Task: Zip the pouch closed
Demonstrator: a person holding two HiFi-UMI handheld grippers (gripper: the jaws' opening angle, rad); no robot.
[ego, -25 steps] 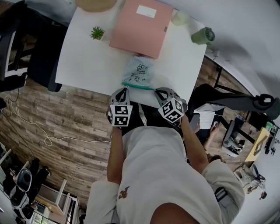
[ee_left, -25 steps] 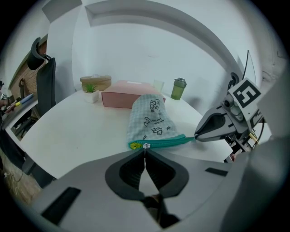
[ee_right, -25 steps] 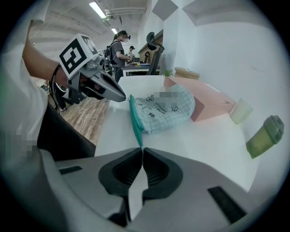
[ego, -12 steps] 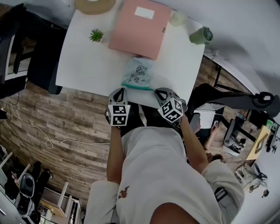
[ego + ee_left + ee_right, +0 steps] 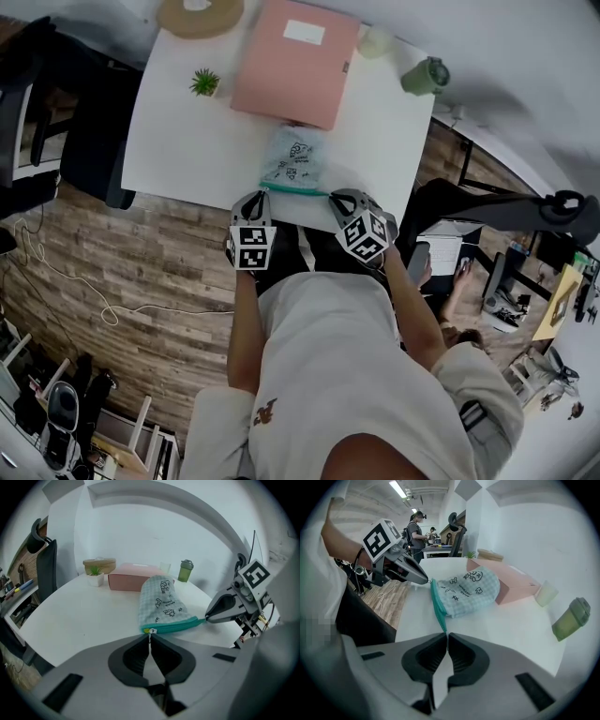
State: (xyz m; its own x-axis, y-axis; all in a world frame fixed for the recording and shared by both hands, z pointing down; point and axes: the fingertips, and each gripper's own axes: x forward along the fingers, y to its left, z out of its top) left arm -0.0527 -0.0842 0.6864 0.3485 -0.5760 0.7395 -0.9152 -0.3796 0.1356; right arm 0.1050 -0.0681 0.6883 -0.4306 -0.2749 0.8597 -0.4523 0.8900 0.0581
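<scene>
A pale checked pouch with small drawings and a teal zipper edge lies at the near edge of the white table. My left gripper is shut on the small white zipper pull at the left end of the zipper. At the opposite end my right gripper is shut on the teal corner of the zipper. In the head view the left gripper and right gripper sit at the two ends of the zipper. The zipper line looks closed along its whole length.
Behind the pouch a pink box lies flat. A small potted plant and a round tan box stand at the far left, a clear cup and a green tumbler at the far right. A black chair stands left of the table.
</scene>
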